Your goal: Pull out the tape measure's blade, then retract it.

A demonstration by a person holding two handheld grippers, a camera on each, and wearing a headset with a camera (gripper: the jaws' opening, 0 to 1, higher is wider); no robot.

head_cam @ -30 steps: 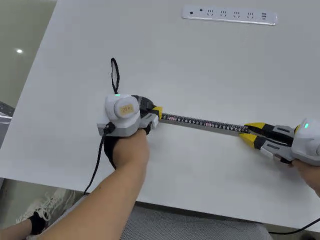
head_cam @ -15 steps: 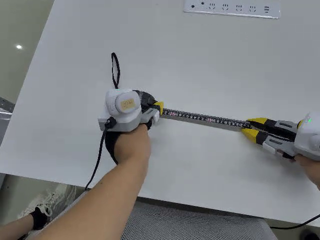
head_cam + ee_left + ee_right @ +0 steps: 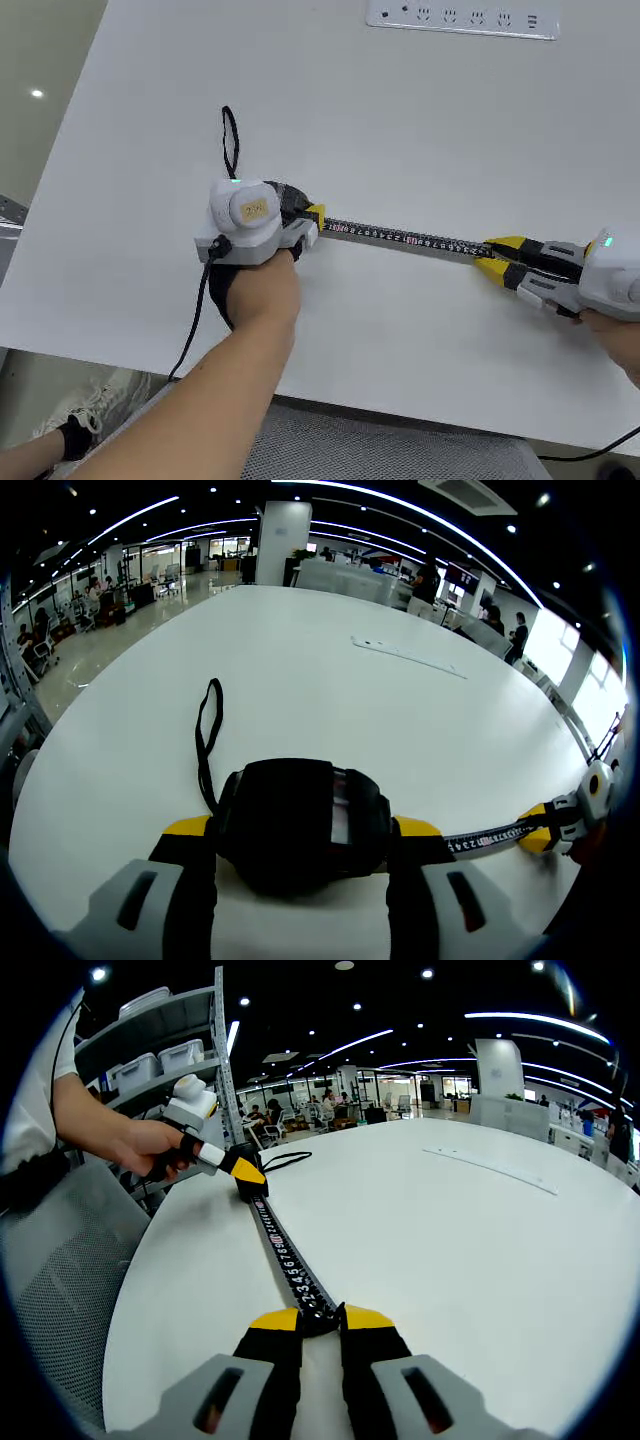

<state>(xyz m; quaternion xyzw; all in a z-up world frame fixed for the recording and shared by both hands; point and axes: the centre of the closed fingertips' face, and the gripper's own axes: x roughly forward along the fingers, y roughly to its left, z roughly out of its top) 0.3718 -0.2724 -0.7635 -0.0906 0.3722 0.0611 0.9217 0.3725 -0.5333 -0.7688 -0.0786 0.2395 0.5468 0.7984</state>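
The black tape measure case lies on the white table, and my left gripper is shut on it, one jaw on each side. Its black wrist strap loops away over the table. The blade runs out flat to the right from the case. My right gripper is shut on the blade's end. In the right gripper view the blade leads from my right gripper back to the left gripper.
A white power strip lies along the far edge of the table. The left gripper's black cable hangs over the near edge. Bare table surface surrounds the blade on both sides.
My right gripper has shifted slightly left toward the case, so the exposed blade is a little shorter. The left gripper and case have stayed put.
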